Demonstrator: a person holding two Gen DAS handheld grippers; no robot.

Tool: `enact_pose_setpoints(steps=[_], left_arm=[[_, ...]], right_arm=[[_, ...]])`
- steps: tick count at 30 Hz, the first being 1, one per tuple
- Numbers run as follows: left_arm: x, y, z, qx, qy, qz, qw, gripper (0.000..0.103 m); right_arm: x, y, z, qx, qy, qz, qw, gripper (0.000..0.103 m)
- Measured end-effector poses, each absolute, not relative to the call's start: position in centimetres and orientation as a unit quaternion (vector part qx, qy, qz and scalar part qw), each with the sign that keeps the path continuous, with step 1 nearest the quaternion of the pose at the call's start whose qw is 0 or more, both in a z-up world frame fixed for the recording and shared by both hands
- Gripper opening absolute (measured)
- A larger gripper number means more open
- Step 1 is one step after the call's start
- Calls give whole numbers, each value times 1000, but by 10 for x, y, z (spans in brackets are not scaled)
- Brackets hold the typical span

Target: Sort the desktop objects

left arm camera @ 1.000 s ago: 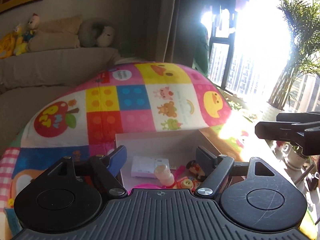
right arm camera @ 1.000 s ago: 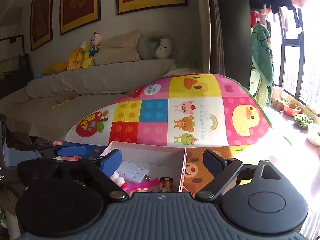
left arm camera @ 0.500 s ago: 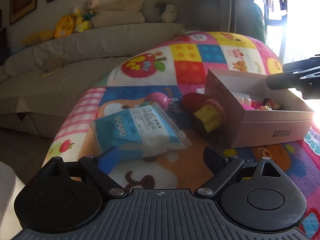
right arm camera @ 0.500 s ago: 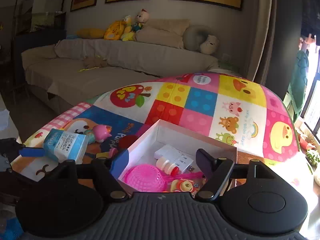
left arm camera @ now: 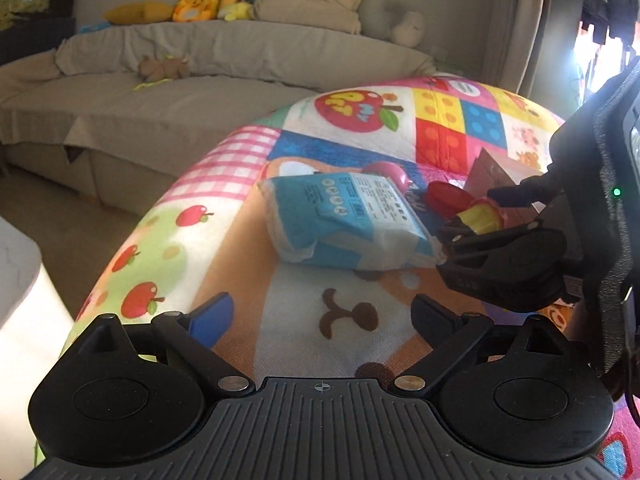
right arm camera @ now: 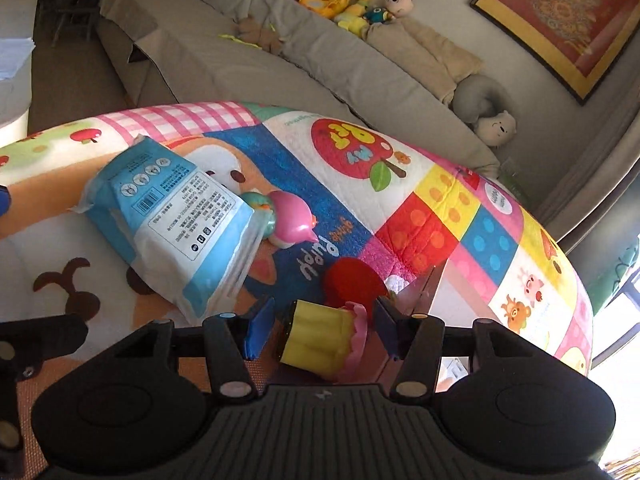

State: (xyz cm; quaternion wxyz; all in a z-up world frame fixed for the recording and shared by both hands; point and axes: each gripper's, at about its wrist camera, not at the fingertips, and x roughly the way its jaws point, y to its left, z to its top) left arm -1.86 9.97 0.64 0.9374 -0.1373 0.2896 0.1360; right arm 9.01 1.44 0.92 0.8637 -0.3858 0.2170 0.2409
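A blue and white tissue pack [left arm camera: 344,220] lies on the colourful mat [left arm camera: 224,216]; it also shows in the right wrist view [right arm camera: 168,220]. A yellow and pink cupcake toy [right arm camera: 320,340] lies between the open fingers of my right gripper [right arm camera: 320,326], not clamped. That toy [left arm camera: 480,216] shows beside the right gripper body [left arm camera: 508,264]. A pink bird toy [right arm camera: 292,224] and a red disc [right arm camera: 352,280] lie near it. My left gripper [left arm camera: 322,316] is open and empty, short of the tissue pack. The cardboard box [right arm camera: 416,304] stands at the right.
A grey sofa [left arm camera: 180,80] with plush toys [right arm camera: 360,4] runs behind the mat. A white surface [left arm camera: 16,272] stands at the left edge. Framed pictures [right arm camera: 560,20] hang on the wall.
Both grippers swung left, away from the box. My right gripper dropped down around the cupcake toy. My left gripper now faces the tissue pack from closer.
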Motion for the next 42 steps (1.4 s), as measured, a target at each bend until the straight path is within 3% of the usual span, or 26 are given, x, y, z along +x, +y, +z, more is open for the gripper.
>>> enact_pose_setpoints(steps=[3, 11, 21, 24, 26, 27, 29, 30, 33, 36, 41, 42], left_arm=[[-21, 105, 5, -159, 287, 135, 935, 99], [-19, 105, 5, -162, 291, 137, 933, 100], [-13, 92, 5, -120, 304, 139, 935, 101], [-13, 89, 5, -112, 306, 142, 935, 101], [-12, 89, 5, -108, 307, 144, 934, 101], [-12, 88, 5, -106, 308, 146, 934, 101], [-11, 87, 5, -103, 311, 147, 933, 101], [-10, 87, 6, -99, 313, 145, 933, 101], [-6, 83, 11, -82, 311, 127, 938, 101], [8, 77, 34, -56, 285, 98, 952, 101], [71, 74, 74, -7, 259, 60, 964, 98], [92, 73, 75, 13, 272, 54, 961, 83]], right_arm=[[78, 6, 17, -371, 214, 258, 866, 44], [8, -80, 57, -330, 214, 334, 857, 44], [-10, -144, -27, -547, 103, 146, 818, 43], [-17, -142, -31, -523, 121, 173, 826, 44], [-18, -142, -15, -466, 158, 218, 843, 50], [-19, -143, -7, -435, 172, 237, 851, 60], [-17, -150, 12, -361, 205, 276, 867, 62], [-15, -155, 20, -334, 210, 284, 874, 65], [-6, -175, 41, -256, 212, 279, 901, 87], [1, -202, 53, -184, 199, 237, 933, 99], [19, -252, 50, -44, 206, 162, 964, 102], [22, -260, 46, -18, 208, 154, 966, 103]])
